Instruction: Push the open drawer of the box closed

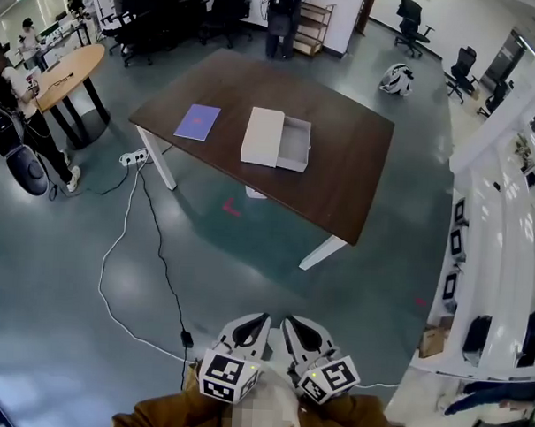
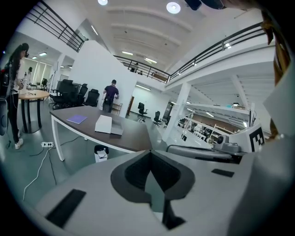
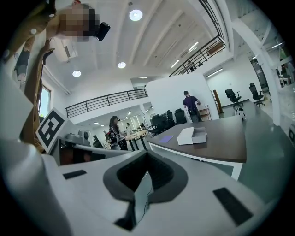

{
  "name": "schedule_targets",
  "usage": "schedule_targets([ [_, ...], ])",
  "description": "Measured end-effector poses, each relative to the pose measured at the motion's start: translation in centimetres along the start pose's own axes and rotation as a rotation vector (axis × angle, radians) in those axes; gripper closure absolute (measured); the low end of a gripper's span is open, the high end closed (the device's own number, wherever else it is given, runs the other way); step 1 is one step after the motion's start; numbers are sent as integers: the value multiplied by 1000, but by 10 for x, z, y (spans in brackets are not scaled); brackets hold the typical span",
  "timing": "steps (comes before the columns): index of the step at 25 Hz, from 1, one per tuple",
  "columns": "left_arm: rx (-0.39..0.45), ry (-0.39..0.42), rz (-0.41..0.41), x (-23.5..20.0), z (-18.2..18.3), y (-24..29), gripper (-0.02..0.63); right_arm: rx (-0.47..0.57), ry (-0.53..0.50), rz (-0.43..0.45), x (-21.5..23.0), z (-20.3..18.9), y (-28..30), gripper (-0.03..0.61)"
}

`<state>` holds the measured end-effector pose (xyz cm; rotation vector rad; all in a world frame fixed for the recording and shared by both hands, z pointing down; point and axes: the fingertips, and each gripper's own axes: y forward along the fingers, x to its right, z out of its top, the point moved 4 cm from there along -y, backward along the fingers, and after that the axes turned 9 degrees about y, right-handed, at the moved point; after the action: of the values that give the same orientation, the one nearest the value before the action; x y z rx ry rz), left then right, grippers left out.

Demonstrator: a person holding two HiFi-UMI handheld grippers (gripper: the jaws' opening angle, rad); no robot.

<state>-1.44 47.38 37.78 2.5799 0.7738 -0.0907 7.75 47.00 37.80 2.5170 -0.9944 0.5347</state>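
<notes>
A white box [image 1: 263, 135] lies on the dark brown table [image 1: 340, 176], and its grey drawer [image 1: 294, 145] is pulled out toward the right. The box also shows small and far off in the left gripper view [image 2: 109, 124] and the right gripper view [image 3: 193, 135]. My left gripper [image 1: 259, 320] and right gripper [image 1: 290, 323] are held side by side near my chest, a long way from the table. Both are shut with nothing between the jaws, as the left gripper [image 2: 150, 153] and right gripper [image 3: 146, 155] show in their own views.
A purple notebook [image 1: 197, 122] lies left of the box. A power strip [image 1: 135, 157] and cables run over the floor between me and the table. A round table [image 1: 70, 71] with people stands at the left, white shelving [image 1: 497, 227] at the right, office chairs behind.
</notes>
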Motion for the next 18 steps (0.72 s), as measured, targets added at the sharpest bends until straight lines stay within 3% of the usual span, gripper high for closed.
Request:
schedule_targets([
  [10, -19, 20, 46, -72, 23, 75, 607, 4, 42, 28, 65, 27, 92, 574],
  [18, -28, 29, 71, -134, 100, 205, 607, 5, 38, 62, 170, 116, 187, 574],
])
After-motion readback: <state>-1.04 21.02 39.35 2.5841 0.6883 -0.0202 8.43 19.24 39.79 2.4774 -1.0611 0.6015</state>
